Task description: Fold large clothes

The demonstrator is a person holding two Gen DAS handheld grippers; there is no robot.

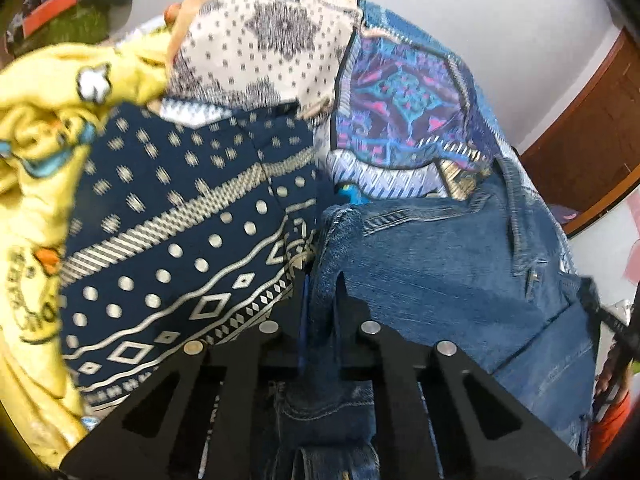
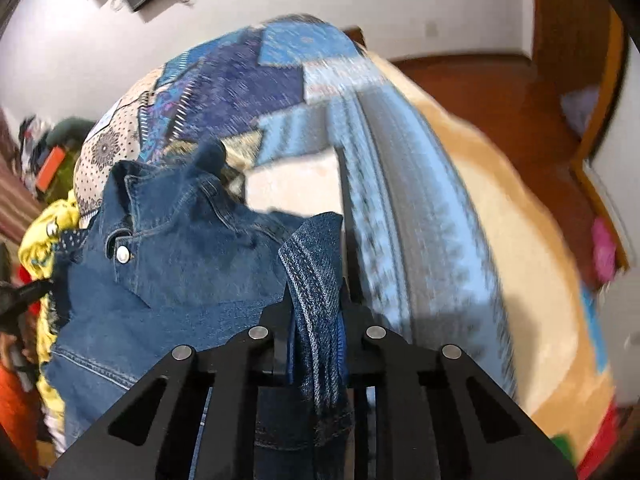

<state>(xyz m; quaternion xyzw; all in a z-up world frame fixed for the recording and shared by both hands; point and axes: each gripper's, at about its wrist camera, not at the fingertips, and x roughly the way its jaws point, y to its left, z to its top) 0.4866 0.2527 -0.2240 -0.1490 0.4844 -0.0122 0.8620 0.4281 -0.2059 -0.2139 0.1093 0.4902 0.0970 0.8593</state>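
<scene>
While both claws grip the denim jacket [image 1: 432, 272], no fold is yet visible, so the task appears to be at an early stage.

**Claw state**
- Left claw [image 1: 322, 300]: clenched on a bunched denim edge at the lower centre of the left wrist frame. Fabric passes between the jaws and hangs down behind them.
- Right claw [image 2: 316, 300]: clenched on a stitched denim hem at the lower centre of the right wrist frame.

**Location of the garment**
- The denim jacket fills the lower right of the left wrist frame and the lower left of the right wrist frame, where its collar and a white snap button [image 2: 122, 255] are visible.
- It hangs crumpled between the two claws, over a patchwork bedspread [image 1: 404, 96]. Whether any part of it rests on that bedspread cannot be determined.

**Surroundings**
- A navy patterned cloth [image 1: 180, 248] lies in the centre left of the left wrist frame.
- A yellow printed garment [image 1: 36, 152] lies bunched at the left edge, just beside the navy cloth.

**Progress assessment**
- Done: two edges of the jacket are secured.
- Remaining, as judged: spread the jacket flat, bring in the sleeves, fold the body. The yellow garment also looks unfolded.

Both frames are motion-blurred; fine detail is unreliable.
</scene>
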